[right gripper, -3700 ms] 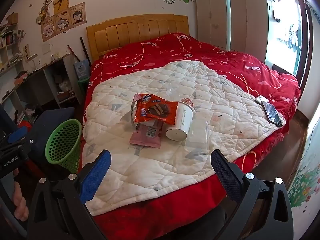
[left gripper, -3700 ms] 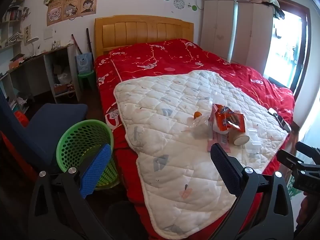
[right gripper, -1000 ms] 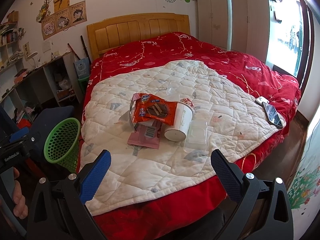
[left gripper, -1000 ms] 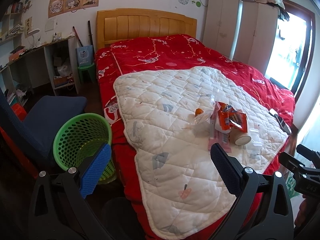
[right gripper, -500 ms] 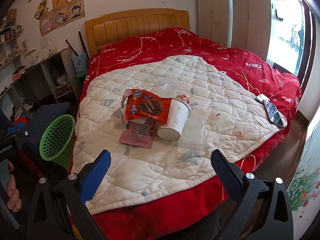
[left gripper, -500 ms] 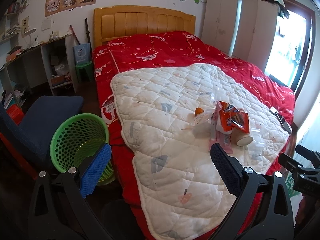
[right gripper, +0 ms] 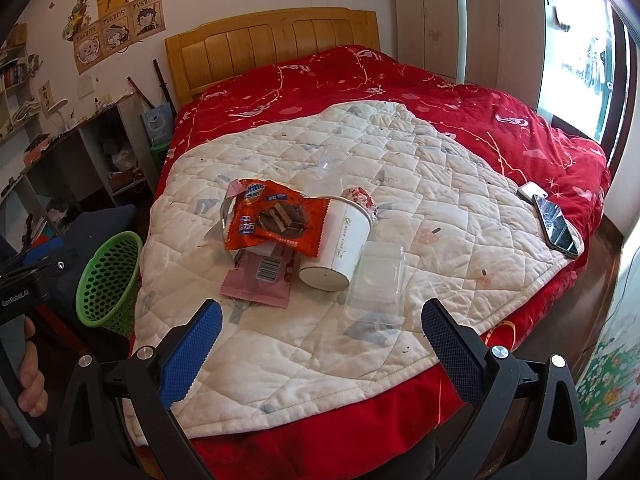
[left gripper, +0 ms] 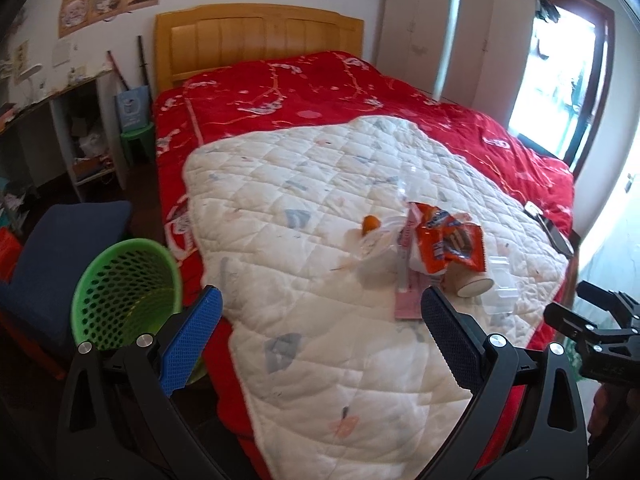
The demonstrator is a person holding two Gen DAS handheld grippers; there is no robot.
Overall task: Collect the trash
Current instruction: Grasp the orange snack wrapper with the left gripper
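Both jaws gape wide and hold nothing: right gripper [right gripper: 316,344] hangs short of the trash pile, left gripper [left gripper: 320,332] likewise. Orange wrapper [right gripper: 276,220] drapes over paper cup [right gripper: 340,240] and pink packet [right gripper: 260,276] on the quilt [right gripper: 440,184]. Risk: a grab at the cup drags the wrapper off, or snags soft quilt; green basket [right gripper: 108,276] sits well apart, so a loose pinch may drop trash.

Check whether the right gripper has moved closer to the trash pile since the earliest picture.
Yes. The right gripper has come forward: in its own view the paper cup and orange snack wrapper loom larger and sit nearer its fingers, while the wooden headboard keeps its place.
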